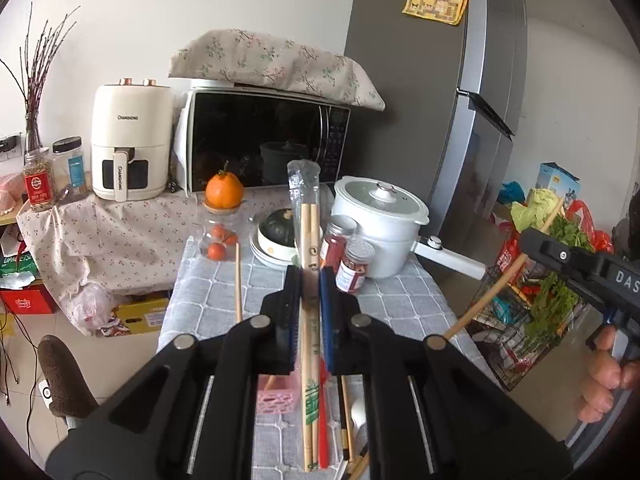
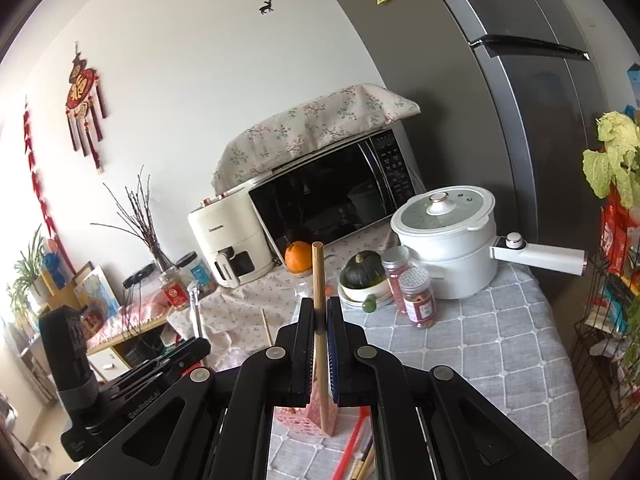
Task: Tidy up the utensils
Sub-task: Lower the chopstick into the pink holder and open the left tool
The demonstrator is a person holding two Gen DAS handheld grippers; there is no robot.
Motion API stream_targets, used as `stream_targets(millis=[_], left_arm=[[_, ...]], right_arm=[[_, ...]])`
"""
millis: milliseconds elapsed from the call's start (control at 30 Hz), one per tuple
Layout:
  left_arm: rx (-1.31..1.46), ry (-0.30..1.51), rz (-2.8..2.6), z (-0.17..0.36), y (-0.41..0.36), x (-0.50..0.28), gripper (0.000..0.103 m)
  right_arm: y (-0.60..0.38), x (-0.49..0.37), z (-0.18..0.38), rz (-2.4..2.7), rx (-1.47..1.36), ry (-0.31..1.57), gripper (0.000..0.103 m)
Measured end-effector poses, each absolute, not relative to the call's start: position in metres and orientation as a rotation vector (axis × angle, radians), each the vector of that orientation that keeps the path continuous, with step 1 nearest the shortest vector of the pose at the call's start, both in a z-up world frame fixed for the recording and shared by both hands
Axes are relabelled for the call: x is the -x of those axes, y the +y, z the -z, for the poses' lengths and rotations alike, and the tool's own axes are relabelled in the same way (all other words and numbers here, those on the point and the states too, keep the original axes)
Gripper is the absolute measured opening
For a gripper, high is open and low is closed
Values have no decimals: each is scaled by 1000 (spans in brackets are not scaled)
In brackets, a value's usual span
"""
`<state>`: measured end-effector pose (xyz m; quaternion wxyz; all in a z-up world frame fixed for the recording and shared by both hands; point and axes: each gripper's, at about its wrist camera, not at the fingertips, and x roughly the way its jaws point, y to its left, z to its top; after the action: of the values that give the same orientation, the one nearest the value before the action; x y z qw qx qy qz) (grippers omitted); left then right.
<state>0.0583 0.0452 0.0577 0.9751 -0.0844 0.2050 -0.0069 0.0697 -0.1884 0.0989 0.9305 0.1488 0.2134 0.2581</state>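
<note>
My left gripper (image 1: 310, 270) is shut on a clear plastic sleeve holding a pair of bamboo chopsticks (image 1: 310, 236), held upright above the table. My right gripper (image 2: 320, 304) is shut on a single wooden chopstick (image 2: 319, 280), whose lower end points into a pink perforated utensil holder (image 2: 310, 420). The holder also shows in the left wrist view (image 1: 278, 398). The right gripper with its chopstick (image 1: 500, 280) appears at the right of the left wrist view. Another loose chopstick (image 1: 238, 280) lies on the grey checked tablecloth (image 2: 480, 344). Red and wooden utensils (image 1: 340, 420) lie beside the holder.
A white pot with a long handle (image 2: 452, 240), two red-filled jars (image 2: 416, 296), a bowl stack with a green squash (image 2: 362, 276), an orange (image 1: 224, 190) and tomatoes (image 1: 220, 242) crowd the table's far end. A microwave (image 1: 264, 140), air fryer (image 1: 128, 140), fridge (image 2: 520, 100) and vegetable rack (image 1: 532, 300) surround it.
</note>
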Motion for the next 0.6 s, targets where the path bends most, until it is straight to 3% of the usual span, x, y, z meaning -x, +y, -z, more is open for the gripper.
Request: stream_targets(millis=[200, 600], left_arm=[[153, 296, -54, -42, 56, -84, 11], [118, 273, -97, -2, 63, -121, 11]], right_arm=[[-163, -76, -99, -577, -328, 409, 6], [-128, -113, -64, -563, -359, 431, 6]])
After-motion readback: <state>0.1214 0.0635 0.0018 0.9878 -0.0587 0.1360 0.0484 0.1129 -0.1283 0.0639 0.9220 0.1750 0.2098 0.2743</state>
